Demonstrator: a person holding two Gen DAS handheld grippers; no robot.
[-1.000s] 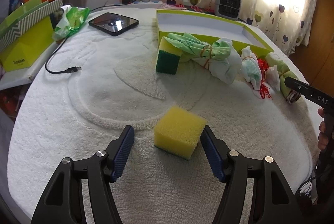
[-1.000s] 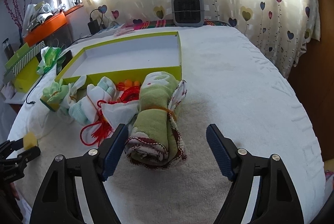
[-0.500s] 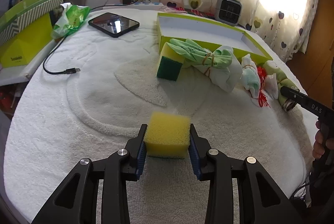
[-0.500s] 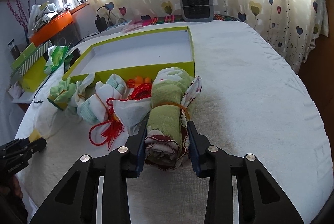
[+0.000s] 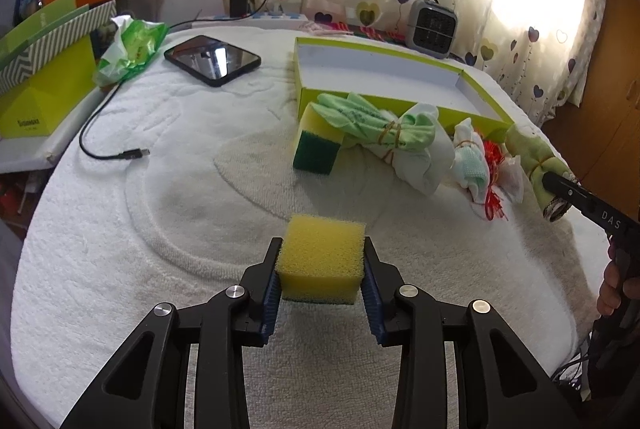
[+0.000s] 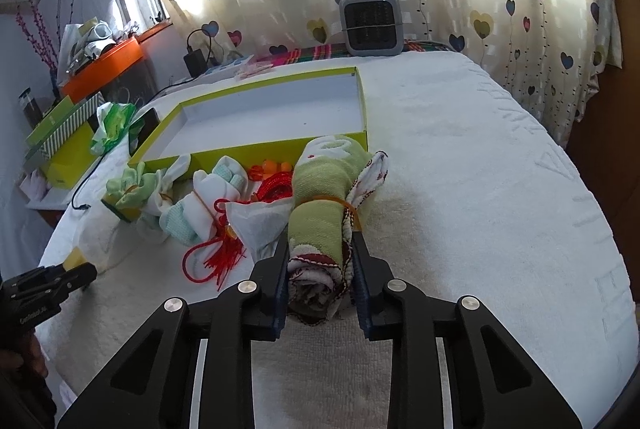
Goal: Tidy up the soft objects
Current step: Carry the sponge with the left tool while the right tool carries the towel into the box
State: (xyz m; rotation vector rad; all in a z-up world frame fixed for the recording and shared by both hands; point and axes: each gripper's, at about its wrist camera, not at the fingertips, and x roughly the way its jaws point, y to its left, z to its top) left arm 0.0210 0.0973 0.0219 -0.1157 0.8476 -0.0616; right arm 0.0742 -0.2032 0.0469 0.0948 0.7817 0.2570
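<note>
Both tongs have just closed: left tongs (image 5: 322, 279) pinch the yellow sponge (image 5: 322, 263), right tongs (image 6: 320, 269) squeeze the rolled towel (image 6: 320, 225). I'd lift gently toward the far tray (image 6: 276, 145), not crushing either.

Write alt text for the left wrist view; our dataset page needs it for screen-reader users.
The left tool grips a yellow sponge on a white towel. Beyond lie a green-and-yellow sponge, banded cloth bundles and an empty lime-edged box. At the right edge, the right tool meets a green rolled towel.
</note>
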